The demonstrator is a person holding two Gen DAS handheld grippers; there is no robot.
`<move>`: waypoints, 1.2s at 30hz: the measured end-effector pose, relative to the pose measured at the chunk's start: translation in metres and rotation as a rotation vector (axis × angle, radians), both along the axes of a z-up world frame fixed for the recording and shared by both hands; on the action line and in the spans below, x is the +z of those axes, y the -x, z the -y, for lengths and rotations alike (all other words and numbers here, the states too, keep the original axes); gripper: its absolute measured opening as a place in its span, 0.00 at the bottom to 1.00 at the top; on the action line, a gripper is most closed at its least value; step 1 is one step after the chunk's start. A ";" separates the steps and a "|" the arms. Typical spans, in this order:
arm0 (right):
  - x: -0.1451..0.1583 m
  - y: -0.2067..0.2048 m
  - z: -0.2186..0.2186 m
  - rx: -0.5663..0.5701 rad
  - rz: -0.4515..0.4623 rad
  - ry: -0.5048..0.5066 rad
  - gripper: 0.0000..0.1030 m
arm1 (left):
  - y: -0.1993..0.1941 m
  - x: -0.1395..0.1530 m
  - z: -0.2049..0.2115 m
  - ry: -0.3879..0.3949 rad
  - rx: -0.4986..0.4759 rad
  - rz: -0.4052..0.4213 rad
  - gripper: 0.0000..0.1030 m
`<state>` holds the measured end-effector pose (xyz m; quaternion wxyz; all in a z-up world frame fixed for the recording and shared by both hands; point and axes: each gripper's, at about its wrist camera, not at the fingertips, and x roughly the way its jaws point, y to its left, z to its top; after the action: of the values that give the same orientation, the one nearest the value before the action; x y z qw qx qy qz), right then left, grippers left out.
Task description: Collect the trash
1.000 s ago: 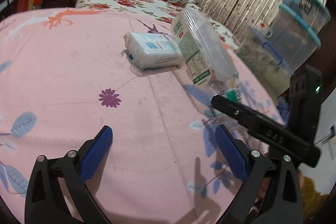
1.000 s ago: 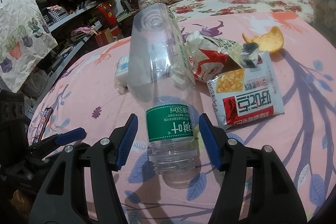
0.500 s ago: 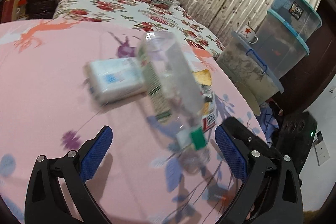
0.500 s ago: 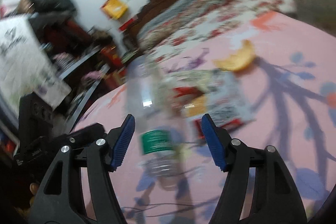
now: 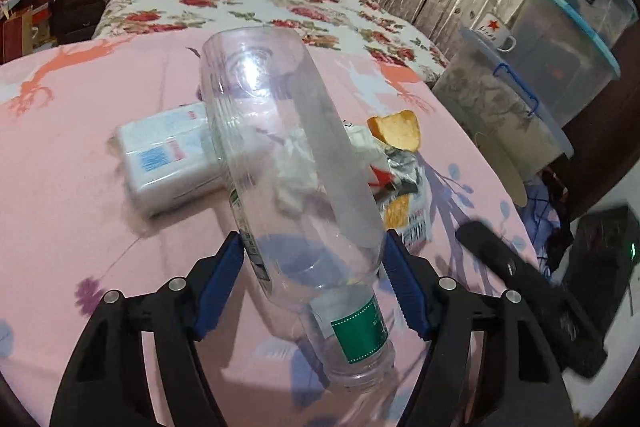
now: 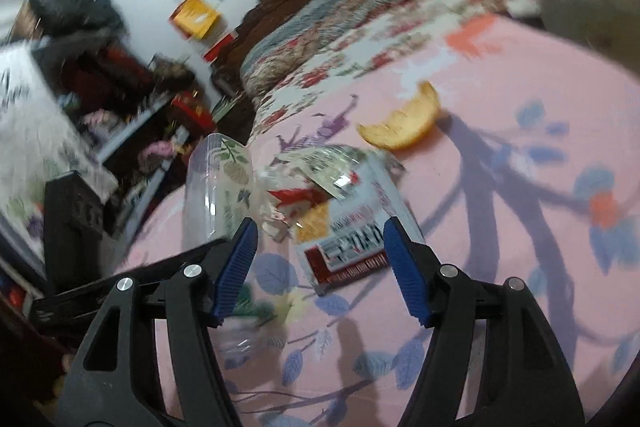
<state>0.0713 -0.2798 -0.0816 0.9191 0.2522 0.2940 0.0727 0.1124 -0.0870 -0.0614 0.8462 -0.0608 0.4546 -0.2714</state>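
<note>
**Bottle handed across: the new grip to be made sure**

The bottle (image 5: pixel 292 163) is seen between the blue pads of the left gripper (image 5: pixel 314 283), whose jaws have just been closing and now press on its lower body on both sides, neck end toward the camera, base tilted up over the bed (image 5: pixel 60 155). The right gripper (image 6: pixel 318 269) is seen about half open with nothing between its pads; the bottle lies just to its left, outside the jaws.

The step is judged to be a handover. The thin plastic will likely dent and slip, so the squeeze should be kept even. The bottle should be kept clear of the wrappers (image 6: pixel 344 227), the peel (image 6: pixel 404 123) and the tissue pack (image 5: pixel 168 155), which lie on the bed uncollected. No bin is shown.
</note>
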 end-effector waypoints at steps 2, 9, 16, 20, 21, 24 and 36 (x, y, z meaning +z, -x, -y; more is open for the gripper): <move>0.011 -0.010 -0.012 0.038 0.007 0.086 0.65 | 0.013 0.005 -0.020 0.022 0.003 0.017 0.65; 0.032 -0.051 -0.036 0.116 0.002 0.292 0.60 | 0.044 0.018 -0.092 -0.011 0.094 0.091 0.65; 0.033 -0.065 -0.003 0.063 -0.096 0.376 0.56 | 0.045 0.004 -0.133 -0.018 0.181 0.046 0.65; 0.014 -0.076 0.030 0.052 -0.208 0.268 0.55 | 0.044 -0.006 -0.130 -0.019 0.171 0.023 0.65; 0.008 -0.079 0.037 0.055 -0.228 0.223 0.55 | 0.045 -0.007 -0.128 -0.018 0.168 0.019 0.65; -0.005 -0.082 0.044 0.076 -0.240 0.158 0.35 | 0.047 -0.012 -0.120 -0.020 0.155 0.012 0.65; -0.006 -0.025 0.046 0.069 -0.193 0.048 0.19 | 0.052 -0.013 -0.100 -0.036 0.107 0.016 0.65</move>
<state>0.0964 -0.3260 -0.0875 0.8891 0.2258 0.3915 0.0724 0.0606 0.0128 -0.0742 0.8641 -0.0675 0.4485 -0.2182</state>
